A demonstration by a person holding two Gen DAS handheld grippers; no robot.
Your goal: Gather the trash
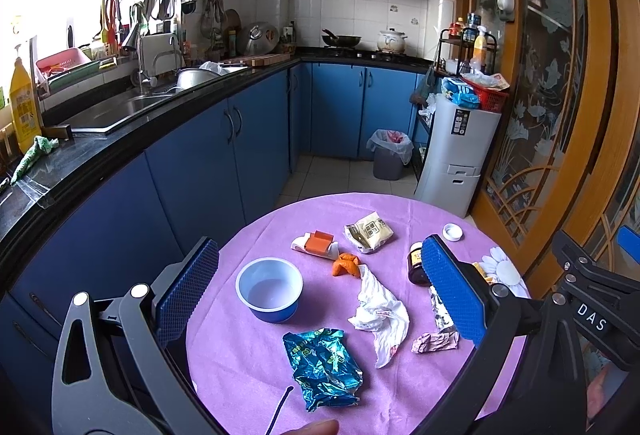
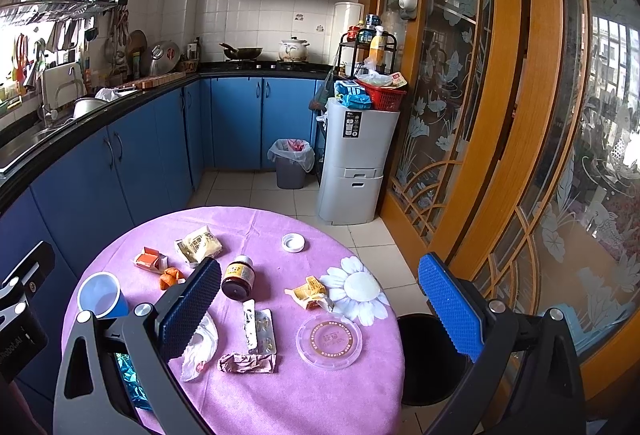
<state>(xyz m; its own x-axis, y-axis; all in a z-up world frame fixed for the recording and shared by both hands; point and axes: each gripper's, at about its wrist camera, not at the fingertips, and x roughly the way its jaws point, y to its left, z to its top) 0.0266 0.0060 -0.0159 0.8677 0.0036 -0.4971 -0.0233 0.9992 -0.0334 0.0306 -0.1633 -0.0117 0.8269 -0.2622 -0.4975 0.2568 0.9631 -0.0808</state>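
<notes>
In the left wrist view, the left gripper (image 1: 320, 287) hangs over the round table (image 1: 248, 367) with its blue pads spread wide apart and nothing between them. On the purple cloth, left of centre, stands a blue cup (image 1: 269, 289); below it, in the lower middle of the frame, lies a crumpled blue foil wrapper (image 1: 324, 367). A white crumpled tissue (image 1: 380, 311) sprawls at centre right, with a piece of orange peel (image 1: 346, 264) just above it and an orange-and-white carton (image 1: 316, 245) further up. A beige snack packet (image 1: 370, 231) lies in the upper middle of the table, a white bottle cap (image 1: 452, 232) to its right, and a dark jar (image 1: 417, 269) is partly hidden behind the right pad. A pink crumpled wrapper (image 1: 436, 341) lies at lower right. On the floor beyond, in the frame's centre, stands a grey lined waste bin (image 1: 388, 157). In the right wrist view, the right gripper (image 2: 320, 309) also has its pads parted widely, gripping nothing, poised above the table's right half. Between the pads lie a clear round lid (image 2: 329, 341), a blister pack (image 2: 259, 329), a yellow torn wrapper (image 2: 310, 293) and a daisy-shaped coaster (image 2: 358, 289). A black bin (image 2: 428, 363) sits beside the table at lower right.
</notes>
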